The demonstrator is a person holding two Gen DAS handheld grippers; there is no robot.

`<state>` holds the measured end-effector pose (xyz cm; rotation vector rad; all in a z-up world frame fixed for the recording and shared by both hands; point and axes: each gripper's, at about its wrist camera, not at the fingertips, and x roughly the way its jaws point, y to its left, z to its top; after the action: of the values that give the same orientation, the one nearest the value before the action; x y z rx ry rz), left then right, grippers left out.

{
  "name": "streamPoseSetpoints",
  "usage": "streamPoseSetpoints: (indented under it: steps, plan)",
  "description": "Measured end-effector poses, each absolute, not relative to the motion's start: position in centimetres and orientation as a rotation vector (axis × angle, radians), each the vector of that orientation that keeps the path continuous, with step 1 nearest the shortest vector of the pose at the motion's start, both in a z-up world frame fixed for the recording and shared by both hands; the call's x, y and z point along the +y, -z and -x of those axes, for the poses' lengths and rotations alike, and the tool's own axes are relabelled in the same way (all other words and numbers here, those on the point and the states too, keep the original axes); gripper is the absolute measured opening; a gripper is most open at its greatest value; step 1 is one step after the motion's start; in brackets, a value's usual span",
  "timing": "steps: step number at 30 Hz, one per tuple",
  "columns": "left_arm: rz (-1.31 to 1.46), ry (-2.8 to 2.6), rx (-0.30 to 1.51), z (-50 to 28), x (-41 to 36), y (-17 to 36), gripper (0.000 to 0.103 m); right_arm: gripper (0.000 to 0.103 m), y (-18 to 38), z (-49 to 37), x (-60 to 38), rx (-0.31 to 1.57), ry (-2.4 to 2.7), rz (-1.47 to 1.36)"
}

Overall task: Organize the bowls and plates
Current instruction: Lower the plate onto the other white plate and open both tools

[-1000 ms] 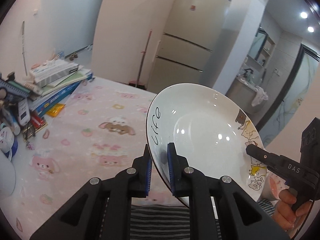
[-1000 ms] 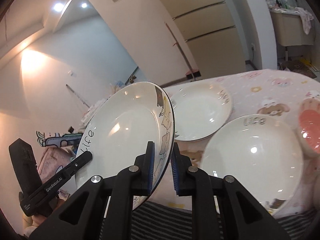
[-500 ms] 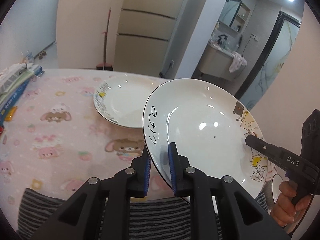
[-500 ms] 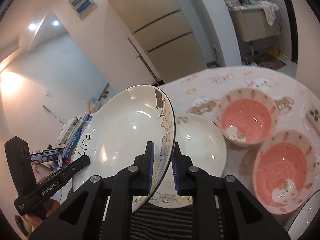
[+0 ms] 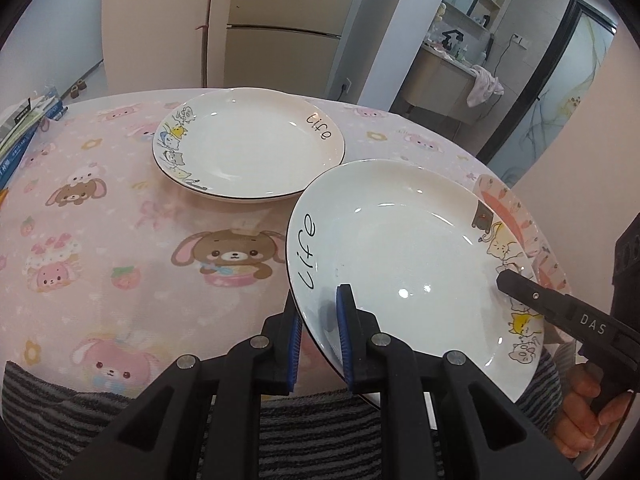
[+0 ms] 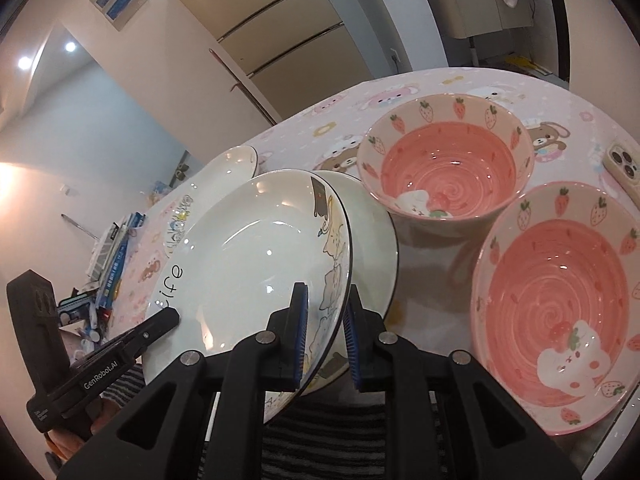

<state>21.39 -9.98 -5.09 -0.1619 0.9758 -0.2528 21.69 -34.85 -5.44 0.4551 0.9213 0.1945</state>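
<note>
Both grippers hold one white "Life" plate [image 5: 404, 248] with cat drawings, tilted above the table. My left gripper [image 5: 318, 320] is shut on its near rim beside the word. My right gripper [image 6: 325, 328] is shut on the opposite rim of the same plate [image 6: 256, 256], by the cats. A second white plate [image 5: 248, 146] lies flat on the table farther back. Another white plate [image 6: 374, 236] lies under the held one. Two pink strawberry bowls stand to the right, one far [image 6: 446, 168] and one near [image 6: 560, 300].
The round table [image 5: 100, 240] has a pink cartoon cloth. Books and clutter [image 6: 114, 252] lie at its left side. A phone [image 6: 622, 162] lies at the right edge. A striped cloth [image 5: 312, 436] hangs at the near edge. A fridge stands behind.
Both grippers have swung the plate right and lowered it toward the table. The flat plate is now nearer in the left view and both pink bowls are close in the right view.
</note>
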Motion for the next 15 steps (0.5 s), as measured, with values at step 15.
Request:
streamPoseSetpoints:
  steps: [15]
  plan:
    - [-0.016, 0.206, 0.914, -20.3, -13.0, 5.6, 0.021, 0.024, 6.3, -20.2, -33.7, 0.956, -0.062, -0.320]
